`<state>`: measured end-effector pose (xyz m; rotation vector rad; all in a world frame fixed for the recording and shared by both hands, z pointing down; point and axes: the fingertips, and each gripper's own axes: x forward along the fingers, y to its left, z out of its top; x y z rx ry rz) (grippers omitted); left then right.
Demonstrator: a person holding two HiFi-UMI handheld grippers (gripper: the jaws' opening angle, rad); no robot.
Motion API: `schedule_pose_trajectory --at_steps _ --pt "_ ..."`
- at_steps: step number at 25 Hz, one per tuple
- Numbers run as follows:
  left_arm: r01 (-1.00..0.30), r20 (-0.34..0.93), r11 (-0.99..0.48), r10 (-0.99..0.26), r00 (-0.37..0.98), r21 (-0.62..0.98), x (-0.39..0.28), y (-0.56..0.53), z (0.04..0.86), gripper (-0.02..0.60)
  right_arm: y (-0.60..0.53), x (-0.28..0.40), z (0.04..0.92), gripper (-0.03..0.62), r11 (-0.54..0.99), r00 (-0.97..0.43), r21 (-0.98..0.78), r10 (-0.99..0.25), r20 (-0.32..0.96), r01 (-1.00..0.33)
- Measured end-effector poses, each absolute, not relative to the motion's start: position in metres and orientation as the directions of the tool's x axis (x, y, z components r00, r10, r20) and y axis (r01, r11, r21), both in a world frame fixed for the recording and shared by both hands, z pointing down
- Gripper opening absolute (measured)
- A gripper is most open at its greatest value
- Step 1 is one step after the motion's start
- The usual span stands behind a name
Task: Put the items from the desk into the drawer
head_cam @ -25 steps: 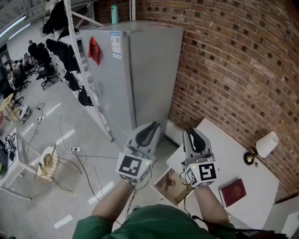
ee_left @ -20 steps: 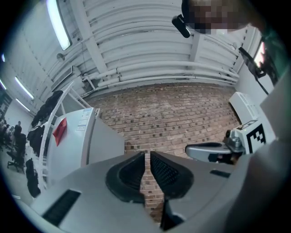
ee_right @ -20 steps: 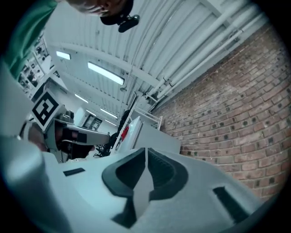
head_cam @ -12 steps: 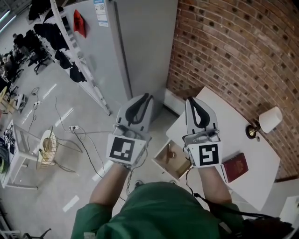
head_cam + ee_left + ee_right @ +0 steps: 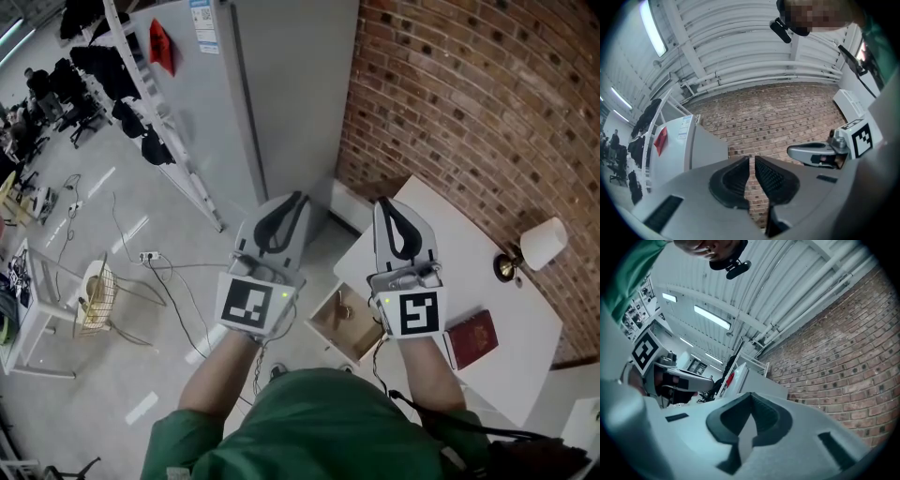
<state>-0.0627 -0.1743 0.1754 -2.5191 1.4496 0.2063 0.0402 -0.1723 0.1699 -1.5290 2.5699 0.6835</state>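
Both grippers are held up side by side in front of me, pointing away from my body. My left gripper [image 5: 298, 195] [image 5: 752, 158] is shut with nothing in it; only a thin slit shows between its ribbed pads. Beside it, my right gripper [image 5: 383, 201] [image 5: 751, 393] is shut too, its tips touching and empty. Below them at the right stands the white desk [image 5: 469, 277], with a dark red book [image 5: 472, 336] lying on it. Under the desk's near corner the wooden drawer [image 5: 323, 330] is pulled open, and a small item lies inside.
A white lamp [image 5: 542, 244] with a dark round base stands on the desk by the brick wall [image 5: 469, 112]. A tall grey cabinet [image 5: 272, 84] fills the corner ahead. Cables and a wire chair [image 5: 94, 305] lie on the floor at the left.
Compared with a second ago the head view has shifted and both grippers show higher in it. Since half a second ago hardly anything differs.
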Motion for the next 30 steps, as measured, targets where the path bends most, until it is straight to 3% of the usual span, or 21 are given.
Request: schedule_pose_trajectory --at_steps 30 --pt "-0.868 -0.210 -0.479 -0.842 0.497 -0.132 -0.056 -0.157 0.184 0.037 -0.144 0.035 0.173 0.003 0.472 -0.576 0.363 -0.768 -0.279 -0.804"
